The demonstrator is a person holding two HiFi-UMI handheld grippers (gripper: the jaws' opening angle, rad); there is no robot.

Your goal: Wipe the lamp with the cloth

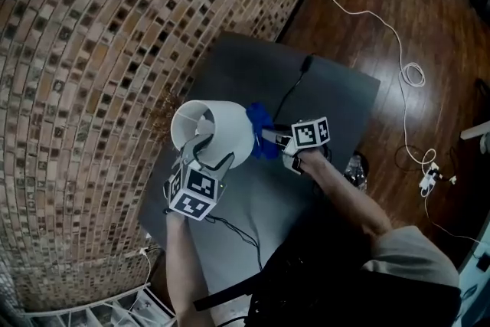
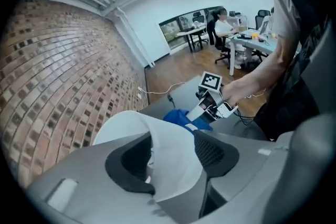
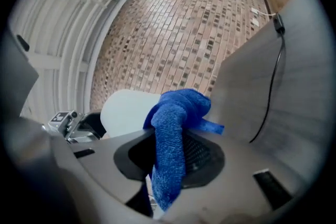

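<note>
1. Lamp (image 1: 210, 130) stands on the grey table (image 1: 337, 96), right by the brick wall (image 1: 92, 50).
2. Left gripper (image 1: 205, 153): jaws wide, straddling the rim of the white shade (image 2: 126, 123), not squeezing it afaict.
3. Right gripper (image 1: 269, 138): clamped tight on the blue cloth (image 1: 260, 122), which is up against the shade's side.

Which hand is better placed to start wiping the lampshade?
Right: the right gripper grips the blue cloth in its jaws beside the lampshade; the left gripper only straddles the shade's rim, without cloth.
</note>
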